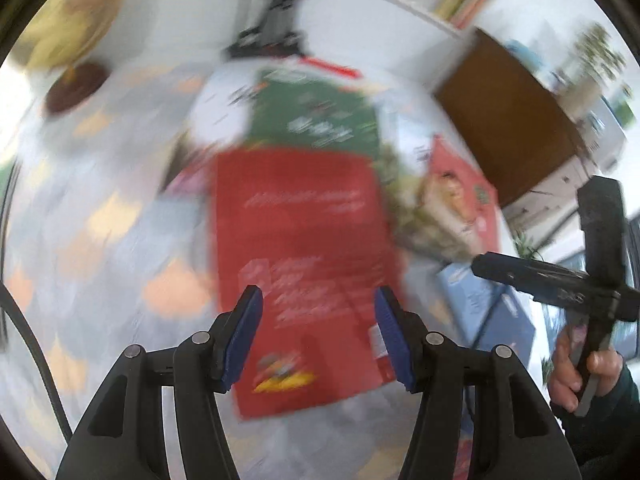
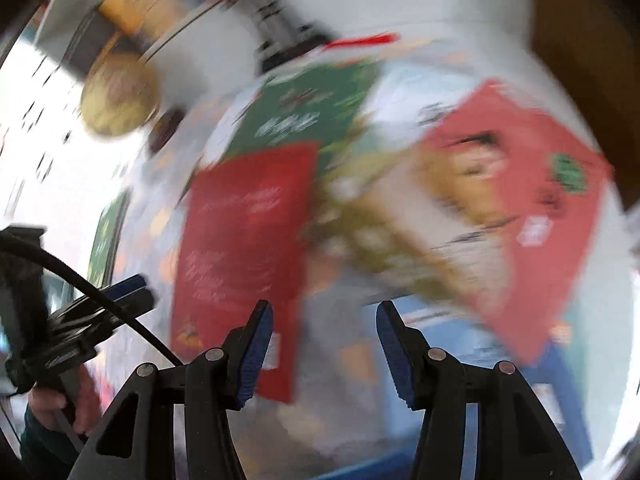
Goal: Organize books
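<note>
Books crowd the counter [image 1: 100, 208]: a red book [image 1: 296, 264] lies lengthwise ahead, overlapping a green book [image 1: 316, 116]. Left tool [image 1: 318, 336] and right tool [image 2: 324, 348] gape half-wide, empty.

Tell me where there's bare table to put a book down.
Bare patterned cloth lies left of the dark red book, below the brown dish. Crowded: the green book, the lighter red book and the blue book overlap toward the right.

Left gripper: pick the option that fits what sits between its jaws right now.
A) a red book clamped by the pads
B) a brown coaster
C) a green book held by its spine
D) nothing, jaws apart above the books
D: the left gripper has its blue pads apart with only air between them, and the red book lies flat on the table below.
</note>
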